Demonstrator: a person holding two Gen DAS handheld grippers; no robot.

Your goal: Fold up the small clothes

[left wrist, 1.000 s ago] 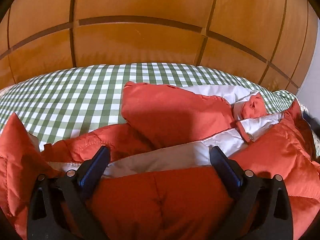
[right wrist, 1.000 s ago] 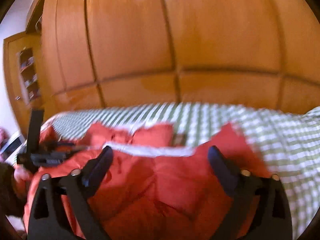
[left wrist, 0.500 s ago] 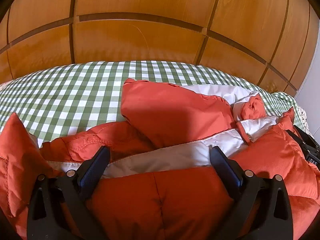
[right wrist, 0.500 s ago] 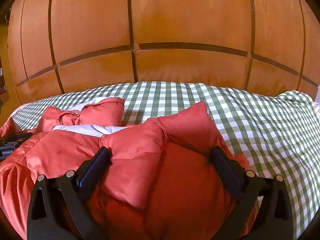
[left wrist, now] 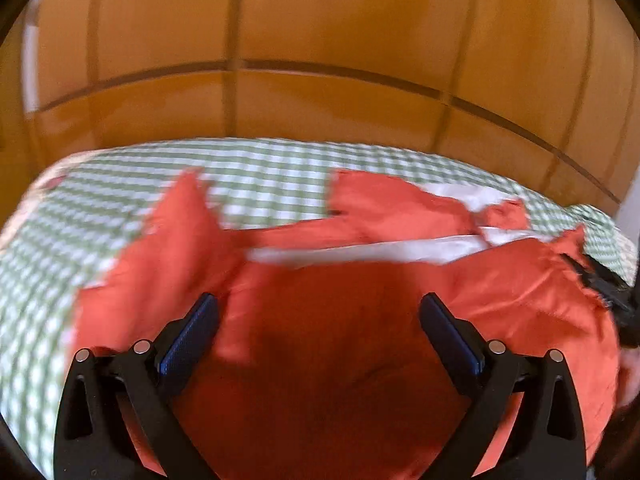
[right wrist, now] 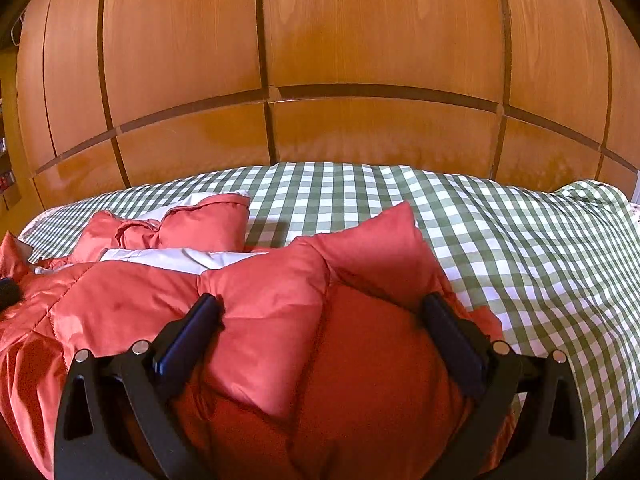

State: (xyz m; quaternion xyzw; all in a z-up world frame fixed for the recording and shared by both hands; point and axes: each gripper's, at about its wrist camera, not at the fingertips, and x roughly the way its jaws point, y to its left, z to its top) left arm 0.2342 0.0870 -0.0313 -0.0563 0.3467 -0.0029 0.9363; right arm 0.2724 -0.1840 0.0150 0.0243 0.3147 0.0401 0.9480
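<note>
Motion blur smeared the left wrist view, softening the checks of the green-and-white bedcover [left wrist: 276, 176] and the seams of the orange padded jacket [left wrist: 344, 320], so its quilting could not be made out there. The near hem of the jacket was cut off by the bottom of both views, and the bases of both tools hid the cloth directly beneath them.

The left gripper [left wrist: 319, 312] stood with its blue-padded fingers [left wrist: 188, 340] wide apart, the jacket's bulk filling the space between them; whether the pads pressed the fabric or only hovered over it could not be told. Beyond the fingertips ran a white lining strip [left wrist: 360, 250], and farther ahead a folded orange sleeve [left wrist: 392, 204]. At the far right of that view a dark object [left wrist: 612, 292], partly cropped, sat at the jacket's edge; it was too blurred to identify.

The right wrist view was sharp. The right gripper [right wrist: 320, 312] was likewise spread wide, a puffed fold of the jacket [right wrist: 272, 320] rising between its fingers [right wrist: 188, 340] and seemingly brushing the left one, nothing clamped. The jacket lay on the bedcover [right wrist: 520, 264], which stretched away bare to the right of the gripper. Ahead and to its left sat the bunched sleeve [right wrist: 188, 224]. Wooden wardrobe panels [right wrist: 360, 60] closed off the background.
</note>
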